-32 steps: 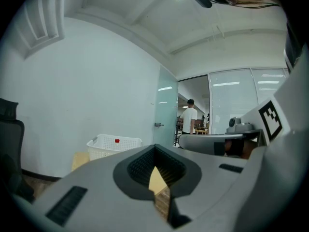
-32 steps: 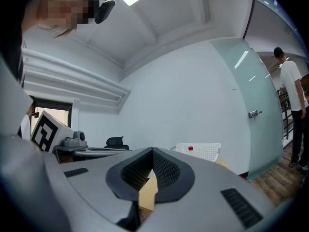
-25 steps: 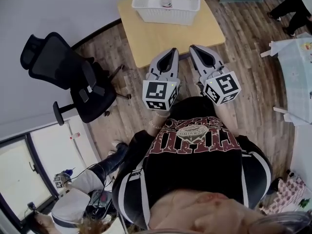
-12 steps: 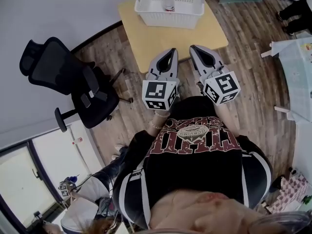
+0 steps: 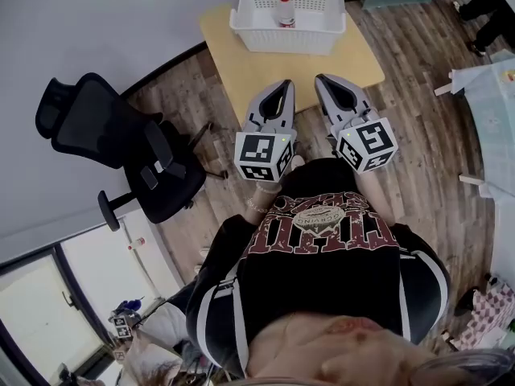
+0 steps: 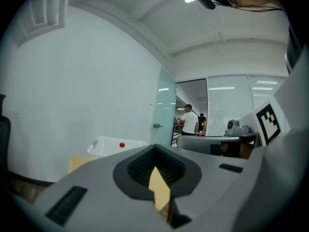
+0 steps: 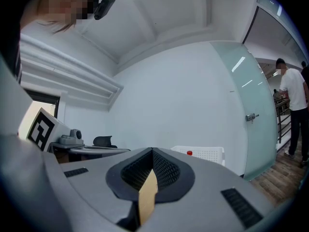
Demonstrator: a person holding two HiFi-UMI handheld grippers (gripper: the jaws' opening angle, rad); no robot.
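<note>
Both grippers are held side by side in front of the person's chest, pointing at a low wooden table (image 5: 265, 67). My left gripper (image 5: 283, 84) is shut with nothing between its jaws, and my right gripper (image 5: 322, 79) is shut and empty too. At the table's far end stands a white slatted basket (image 5: 291, 37) with a red-capped bottle (image 5: 283, 2) upright inside. The left gripper view shows its jaws (image 6: 154, 148) meeting at the tip, with the basket (image 6: 113, 146) beyond. The right gripper view shows the same closed jaws (image 7: 152, 150) and the basket (image 7: 207, 154).
A black office chair (image 5: 113, 147) stands on the wooden floor left of the table. A frosted glass door (image 6: 165, 110) lies to the right, with a person in a white shirt (image 6: 189, 122) past it. A white wall runs behind the table.
The table and basket sit a little lower and nearer in the head view, so the person has stepped toward them. Both grippers stay shut and side by side.
</note>
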